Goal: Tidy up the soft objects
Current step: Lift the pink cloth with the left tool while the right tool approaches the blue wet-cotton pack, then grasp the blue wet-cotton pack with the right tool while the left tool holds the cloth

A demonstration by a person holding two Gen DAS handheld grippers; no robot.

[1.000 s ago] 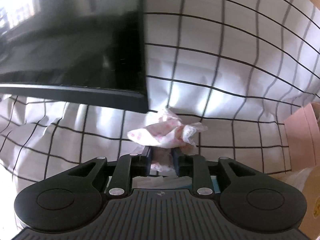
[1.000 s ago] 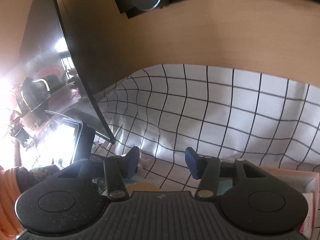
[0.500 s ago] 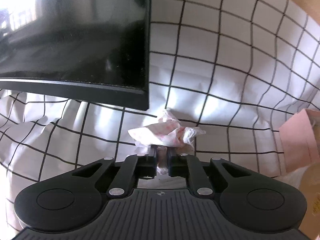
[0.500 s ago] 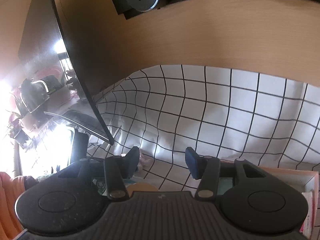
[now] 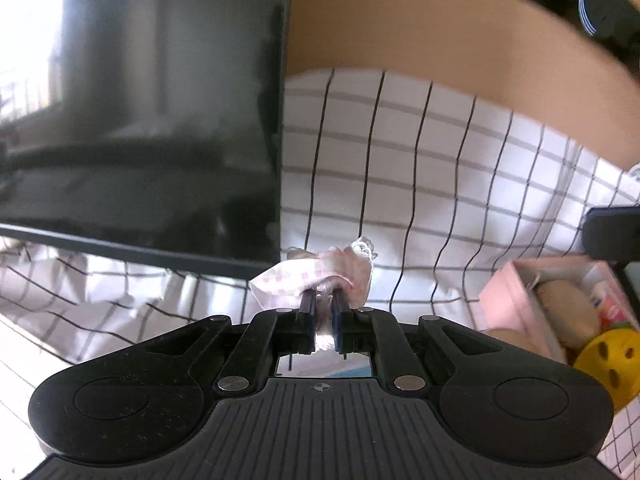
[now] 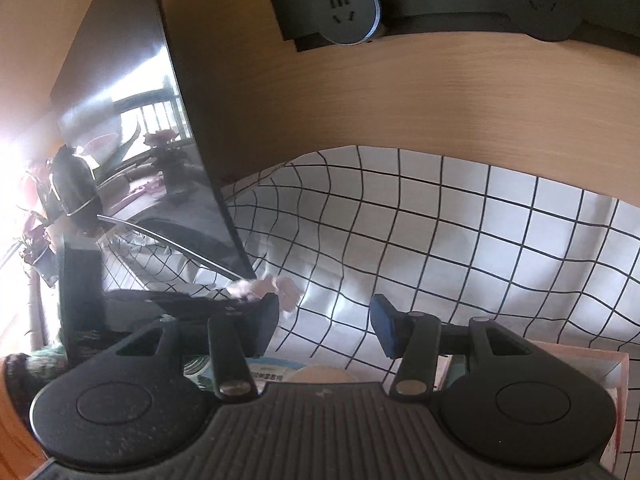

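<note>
A small crumpled pink-and-white cloth [image 5: 320, 274] hangs off the checked tablecloth [image 5: 440, 184], pinched in my left gripper [image 5: 322, 300], whose jaws are shut on it. The same cloth [image 6: 264, 290] shows in the right wrist view at the lower left, beyond the left finger. My right gripper [image 6: 325, 324] stands open with nothing between its fingers, over the tablecloth [image 6: 460, 240]. A pink box [image 5: 516, 300] at the right holds a beige soft thing [image 5: 568, 308] and other items.
A dark monitor [image 5: 140, 120] stands at the left, close to the cloth. A wooden wall [image 6: 400, 100] with black sockets [image 6: 348, 10] runs behind. A yellow holed ball [image 5: 608, 364] lies beside the pink box [image 6: 592, 364]. A printed package [image 6: 260, 372] lies under the right gripper.
The left jaws closed on the cloth and lifted it off the tablecloth; the view swung up and right, bringing the pink box into sight. The right gripper rose slightly.
</note>
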